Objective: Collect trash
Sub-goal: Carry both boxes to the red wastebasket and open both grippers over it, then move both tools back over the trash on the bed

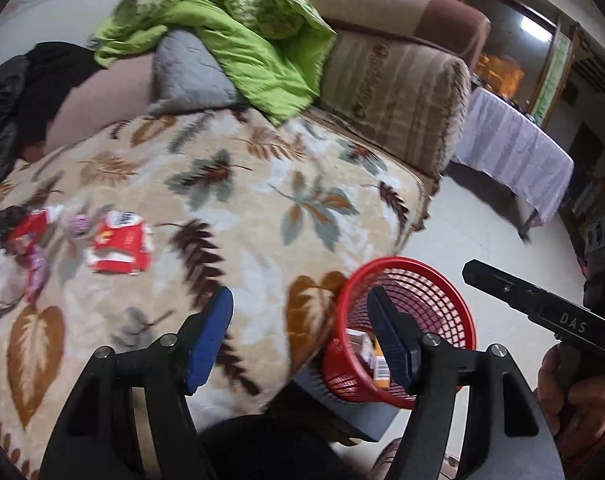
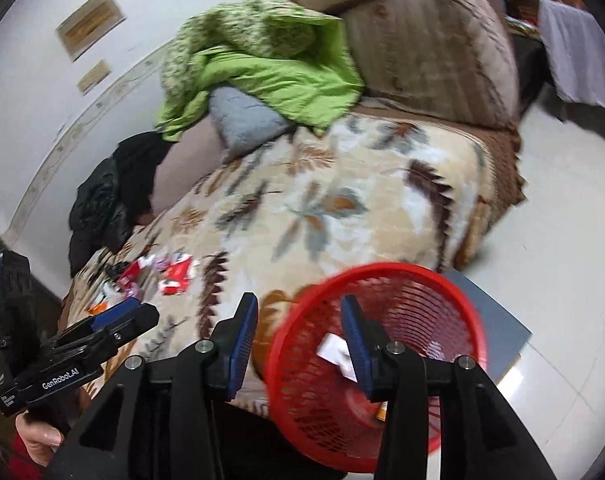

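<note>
Your left gripper [image 1: 302,344] and right gripper [image 2: 298,340] both stand open and empty beside the red basket [image 1: 442,292]. The red wrappers [image 1: 118,246] lie ahead and to your left on the leaf-print blanket [image 1: 262,200], well apart, nearer your left gripper.

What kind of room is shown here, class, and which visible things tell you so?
Most likely a living room in a home. A brown sofa draped with a leaf-patterned blanket, a crumpled green quilt, and a cloth-covered table on a tiled floor all suggest it.
</note>
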Tool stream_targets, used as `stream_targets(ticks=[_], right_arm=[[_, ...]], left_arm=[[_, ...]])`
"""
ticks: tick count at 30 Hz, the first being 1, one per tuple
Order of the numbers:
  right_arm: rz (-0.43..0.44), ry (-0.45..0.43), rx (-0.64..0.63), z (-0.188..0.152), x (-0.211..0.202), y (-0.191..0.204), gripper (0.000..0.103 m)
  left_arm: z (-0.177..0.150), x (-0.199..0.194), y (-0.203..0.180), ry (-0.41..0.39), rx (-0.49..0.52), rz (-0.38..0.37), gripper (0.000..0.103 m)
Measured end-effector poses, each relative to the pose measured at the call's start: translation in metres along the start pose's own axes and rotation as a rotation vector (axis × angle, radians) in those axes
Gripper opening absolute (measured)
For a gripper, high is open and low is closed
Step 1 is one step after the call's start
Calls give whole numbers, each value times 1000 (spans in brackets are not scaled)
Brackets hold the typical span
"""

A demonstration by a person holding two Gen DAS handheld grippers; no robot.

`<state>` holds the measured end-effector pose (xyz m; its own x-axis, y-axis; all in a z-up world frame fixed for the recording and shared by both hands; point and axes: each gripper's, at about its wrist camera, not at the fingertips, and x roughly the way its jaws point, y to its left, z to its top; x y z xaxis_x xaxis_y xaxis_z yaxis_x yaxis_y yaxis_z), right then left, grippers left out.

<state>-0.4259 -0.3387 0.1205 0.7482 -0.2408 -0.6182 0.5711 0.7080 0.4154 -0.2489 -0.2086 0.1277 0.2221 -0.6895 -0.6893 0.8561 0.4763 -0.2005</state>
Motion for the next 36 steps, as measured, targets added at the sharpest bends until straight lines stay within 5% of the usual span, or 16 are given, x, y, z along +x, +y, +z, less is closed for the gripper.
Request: stream_targets(ticks=[11,24,36], right_arm=[[118,45,-186,2,35,98,47],[205,121,-352,-21,94,198,52],[203,197,-382,-39,138,219,53]], left_arm=[[-11,-59,77,-94,-127,119,69],[-51,-119,177,-183,-262,382,69],[-106,-131,268,-149,-426,585,69]])
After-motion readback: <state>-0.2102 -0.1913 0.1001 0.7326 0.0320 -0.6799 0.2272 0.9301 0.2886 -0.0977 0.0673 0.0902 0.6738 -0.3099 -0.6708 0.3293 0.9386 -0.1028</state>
